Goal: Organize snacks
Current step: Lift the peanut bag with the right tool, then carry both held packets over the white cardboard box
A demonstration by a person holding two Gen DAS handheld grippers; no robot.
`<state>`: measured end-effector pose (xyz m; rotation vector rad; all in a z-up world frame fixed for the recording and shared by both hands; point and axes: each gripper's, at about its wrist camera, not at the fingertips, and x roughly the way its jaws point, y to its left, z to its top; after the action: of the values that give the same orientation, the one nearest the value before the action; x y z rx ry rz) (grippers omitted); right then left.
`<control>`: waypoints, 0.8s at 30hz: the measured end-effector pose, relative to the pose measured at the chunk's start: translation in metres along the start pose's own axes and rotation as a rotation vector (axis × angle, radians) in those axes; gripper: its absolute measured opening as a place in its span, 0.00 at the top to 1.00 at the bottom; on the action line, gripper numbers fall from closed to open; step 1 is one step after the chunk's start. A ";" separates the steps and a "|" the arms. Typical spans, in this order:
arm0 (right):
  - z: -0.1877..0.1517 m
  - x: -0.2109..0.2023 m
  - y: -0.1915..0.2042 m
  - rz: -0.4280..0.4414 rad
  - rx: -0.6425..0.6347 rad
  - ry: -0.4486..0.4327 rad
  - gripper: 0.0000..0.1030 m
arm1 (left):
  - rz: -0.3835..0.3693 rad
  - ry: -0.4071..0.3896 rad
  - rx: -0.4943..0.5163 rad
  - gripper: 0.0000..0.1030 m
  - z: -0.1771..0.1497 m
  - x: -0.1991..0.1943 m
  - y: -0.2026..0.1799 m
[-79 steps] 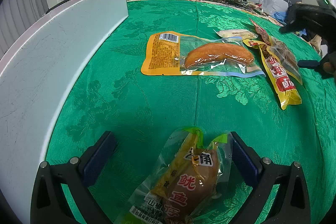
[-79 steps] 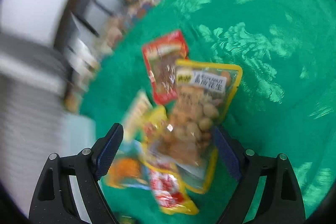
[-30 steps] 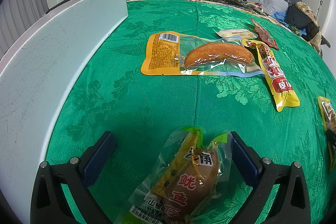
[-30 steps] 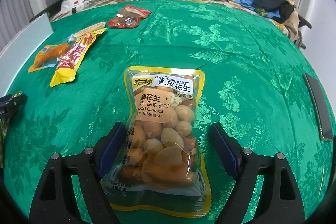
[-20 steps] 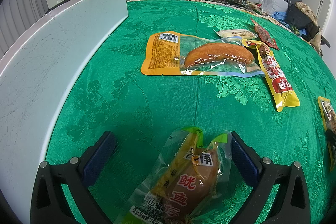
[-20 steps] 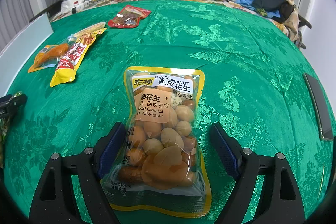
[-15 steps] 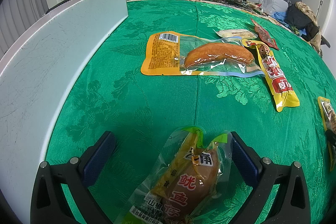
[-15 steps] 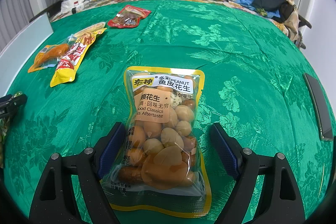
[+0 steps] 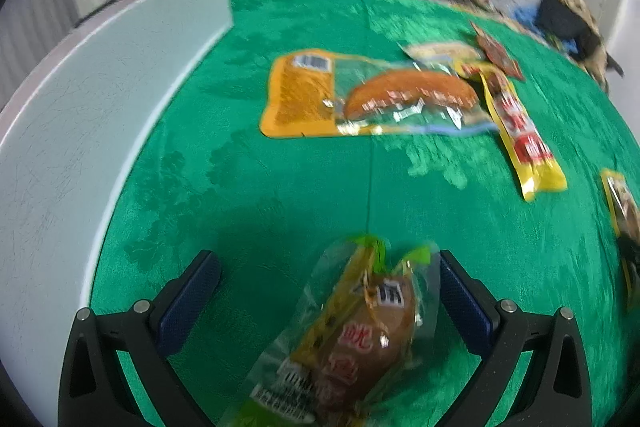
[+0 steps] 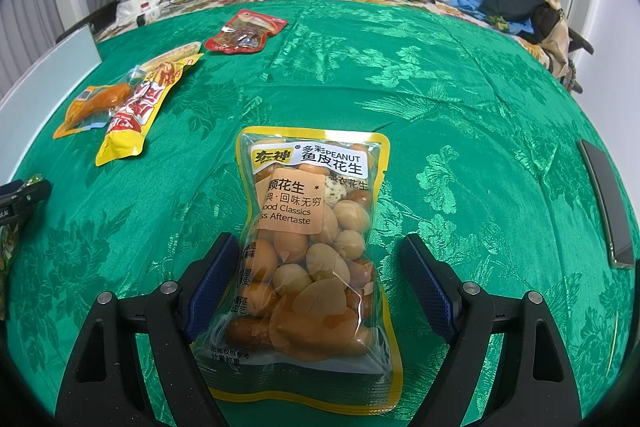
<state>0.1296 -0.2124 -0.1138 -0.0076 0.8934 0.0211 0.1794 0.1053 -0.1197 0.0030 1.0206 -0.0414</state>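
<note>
While both grippers stand wide open, I am between a release and the next pick.
Peanut pouch (image 10: 316, 239) lies between right gripper (image 10: 316, 283) pads on the green tablecloth (image 10: 460, 87); squid snack packet (image 9: 360, 335) lies inside left gripper (image 9: 328, 295); next I must back off without dragging them.

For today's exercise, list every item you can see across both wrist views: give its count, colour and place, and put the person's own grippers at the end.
Peanut packet: one, yellow-edged, clear; flat on the cloth between the right gripper's fingers.
Squid snack packet: one, clear with green and yellow; between the left gripper's fingers.
Sausage packet: one, orange and clear; mid-cloth.
Long yellow packet: one, yellow and red; right of the sausage packet.
Red packet: one; far side of the cloth.
Pale packet: one; beside the long yellow packet's far end.
Tablecloth: one, green.
White board: one; left edge.
Dark slab: one; right edge.
Left gripper: open.
Right gripper: open.
</note>
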 end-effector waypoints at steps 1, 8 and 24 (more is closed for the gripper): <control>0.000 0.000 0.000 0.000 0.000 0.000 0.17 | -0.011 0.037 0.018 0.00 0.002 0.000 0.000; 0.003 -0.005 -0.002 0.014 0.001 0.039 0.43 | -0.069 0.054 0.071 0.56 0.001 -0.017 0.001; -0.010 -0.069 -0.009 0.401 0.387 0.031 0.43 | -0.326 -0.139 -0.129 0.57 -0.021 -0.113 0.024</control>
<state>0.0790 -0.2228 -0.0663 0.5333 0.9062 0.2223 0.1034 0.1340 -0.0345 -0.2809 0.8747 -0.2697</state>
